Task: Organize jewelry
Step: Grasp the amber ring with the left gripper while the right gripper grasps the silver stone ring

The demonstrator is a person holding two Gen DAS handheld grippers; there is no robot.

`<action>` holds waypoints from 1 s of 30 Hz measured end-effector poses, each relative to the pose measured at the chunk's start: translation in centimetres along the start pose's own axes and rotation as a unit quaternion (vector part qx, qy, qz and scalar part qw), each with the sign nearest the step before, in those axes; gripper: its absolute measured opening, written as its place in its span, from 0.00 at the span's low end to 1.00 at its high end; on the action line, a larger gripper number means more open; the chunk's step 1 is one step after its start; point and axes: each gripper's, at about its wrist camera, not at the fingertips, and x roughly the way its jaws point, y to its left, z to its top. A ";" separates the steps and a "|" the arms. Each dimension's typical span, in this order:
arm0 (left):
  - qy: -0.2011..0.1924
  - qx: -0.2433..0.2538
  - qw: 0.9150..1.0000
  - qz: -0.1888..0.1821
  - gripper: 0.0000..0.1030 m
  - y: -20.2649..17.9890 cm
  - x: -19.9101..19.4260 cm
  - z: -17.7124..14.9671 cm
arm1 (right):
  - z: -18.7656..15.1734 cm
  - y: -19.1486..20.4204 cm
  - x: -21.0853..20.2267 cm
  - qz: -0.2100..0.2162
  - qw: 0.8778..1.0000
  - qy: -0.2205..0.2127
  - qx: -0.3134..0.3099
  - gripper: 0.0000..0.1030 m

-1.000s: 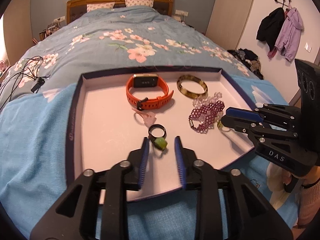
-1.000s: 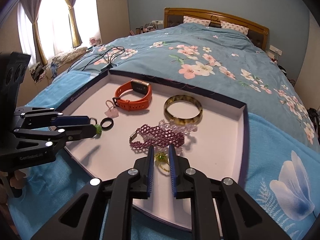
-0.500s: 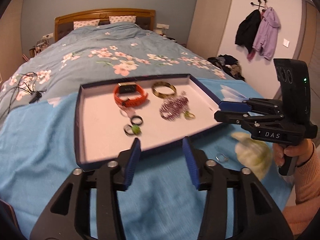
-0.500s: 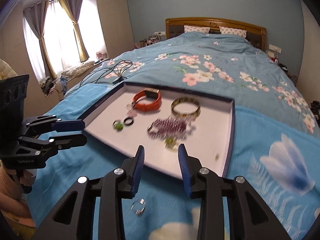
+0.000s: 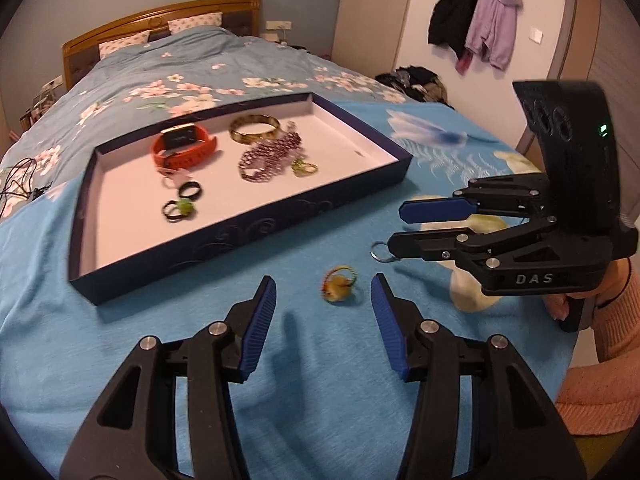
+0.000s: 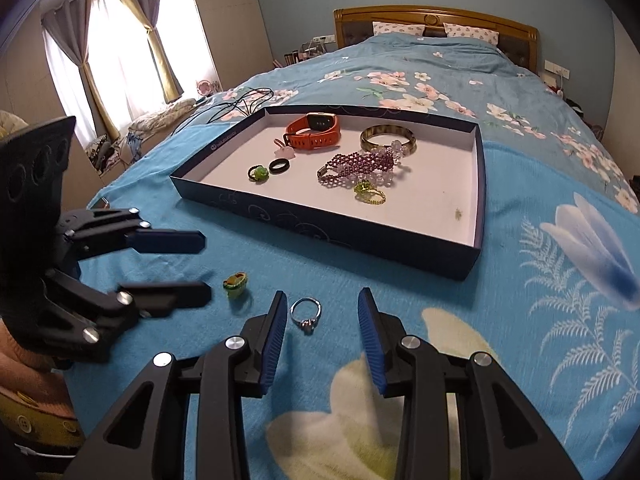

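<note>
A dark blue tray (image 5: 248, 236) (image 6: 328, 226) with a white floor lies on the blue bedspread. It holds an orange watch (image 5: 184, 147) (image 6: 316, 130), a tortoiseshell bangle (image 5: 254, 128) (image 6: 387, 139), a purple bead bracelet (image 5: 268, 158) (image 6: 356, 164), a black ring (image 6: 279, 166) and green rings (image 6: 258, 173) (image 6: 369, 193). My left gripper (image 5: 323, 305) is open around a yellow-green ring (image 5: 338, 283) (image 6: 236, 281) on the bedspread. My right gripper (image 6: 322, 316) is open around a silver ring (image 6: 306, 314) (image 5: 383, 251).
The bed stretches back to a wooden headboard (image 6: 436, 20). Black cables (image 6: 244, 100) lie on the bedspread left of the tray. Clothes hang on a wall hook (image 5: 476, 20) at the right. Curtained windows (image 6: 116, 52) are at the left.
Both grippers have pulled back out of the tray, dropped toward the bedspread in front of it and opened wider. Each now frames a loose ring.
</note>
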 end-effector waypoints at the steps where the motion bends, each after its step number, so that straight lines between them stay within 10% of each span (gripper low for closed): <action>1: 0.007 0.002 1.000 -0.002 0.45 -0.2 0.5 0.1 | 0.0 0.1 0.0 0.001 1.000 0.000 -0.001 0.33; 14: 0.036 -0.025 0.999 -0.010 0.17 0.3 2.7 0.4 | -0.2 1.8 0.8 -0.017 0.999 0.021 -0.033 0.34; 30: 0.023 -0.063 0.998 -0.019 0.15 1.5 1.8 0.0 | -0.5 2.9 1.2 -0.040 0.997 0.029 -0.054 0.08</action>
